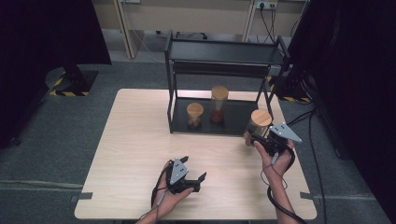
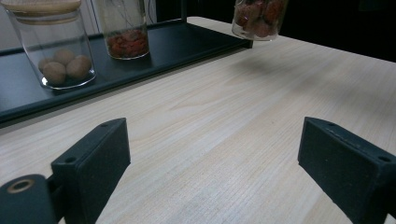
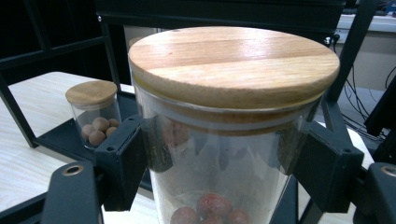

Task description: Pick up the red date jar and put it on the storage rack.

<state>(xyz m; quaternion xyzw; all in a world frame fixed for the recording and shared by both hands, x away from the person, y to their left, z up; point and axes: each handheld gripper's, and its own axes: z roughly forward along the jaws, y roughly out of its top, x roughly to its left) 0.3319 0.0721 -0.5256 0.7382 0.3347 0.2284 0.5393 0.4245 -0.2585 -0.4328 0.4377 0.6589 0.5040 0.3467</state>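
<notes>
The right gripper (image 1: 256, 138) holds a glass jar (image 1: 258, 125) with a wooden lid (image 3: 233, 63), its jaws pinching the glass on both sides just under the lid; reddish round pieces lie at the jar's bottom. In the high view this jar sits near the table's (image 1: 135, 154) right edge, just outside the front right corner of the black rack (image 1: 224, 56); the left gripper view shows it (image 2: 259, 17) raised off the tabletop, with a soft shadow on the wood beneath. On the rack's bottom shelf (image 1: 233, 119) stand two more lidded jars — a short jar (image 1: 194, 115) of pale brown balls toward the shelf's front left, and a tall jar (image 1: 218, 103) with a red layer at its bottom, farther back and near the middle. They stand near each other but apart. The left gripper (image 1: 194, 175) rests low over the table's front edge, held in the person's left hand (image 1: 175, 198), its jaws spread wide with bare wood (image 2: 224, 140) between them. The right hand (image 1: 275, 156) grips its tool from below, cable (image 1: 280, 205) trailing back over the front right corner of the table.
</notes>
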